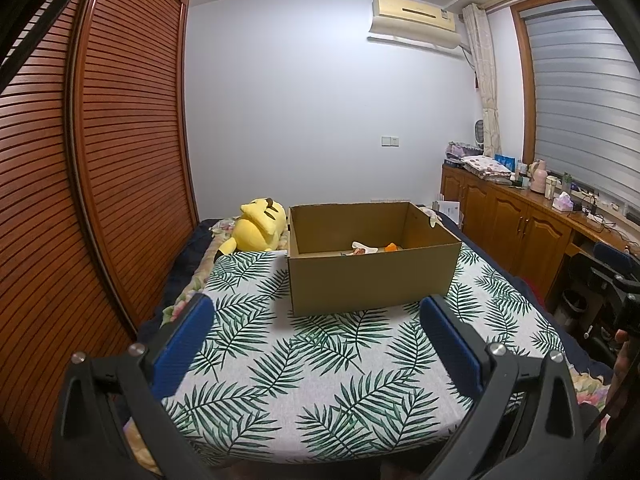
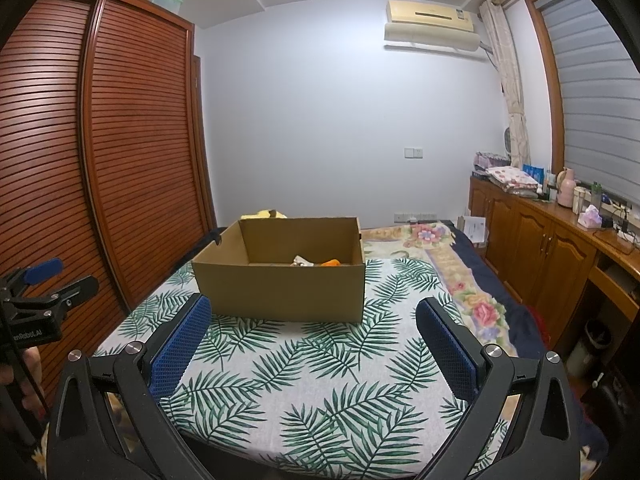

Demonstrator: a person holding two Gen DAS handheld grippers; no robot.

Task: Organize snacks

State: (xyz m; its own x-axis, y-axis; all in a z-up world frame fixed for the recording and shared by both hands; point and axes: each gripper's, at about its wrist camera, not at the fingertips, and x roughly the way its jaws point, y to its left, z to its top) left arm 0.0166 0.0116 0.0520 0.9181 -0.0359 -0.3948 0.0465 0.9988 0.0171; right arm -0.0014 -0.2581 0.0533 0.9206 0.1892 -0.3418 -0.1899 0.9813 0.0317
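An open cardboard box (image 1: 372,280) stands on a leaf-print cloth (image 1: 320,380) on the bed; it also shows in the right wrist view (image 2: 280,292). Inside lie snack packets, one white (image 1: 362,249) and one orange (image 1: 391,247), seen again in the right wrist view (image 2: 303,262) (image 2: 331,263); the box wall hides the rest. My left gripper (image 1: 316,312) is open and empty, held short of the box. My right gripper (image 2: 313,312) is open and empty, also short of the box. The left gripper shows at the left edge of the right wrist view (image 2: 44,280).
A yellow plush toy (image 1: 260,226) lies behind the box on the left. A louvred wooden wardrobe (image 1: 100,160) runs along the left side. A wooden sideboard (image 1: 520,216) with bottles and folded cloth stands on the right. A floral quilt (image 2: 460,272) lies right of the cloth.
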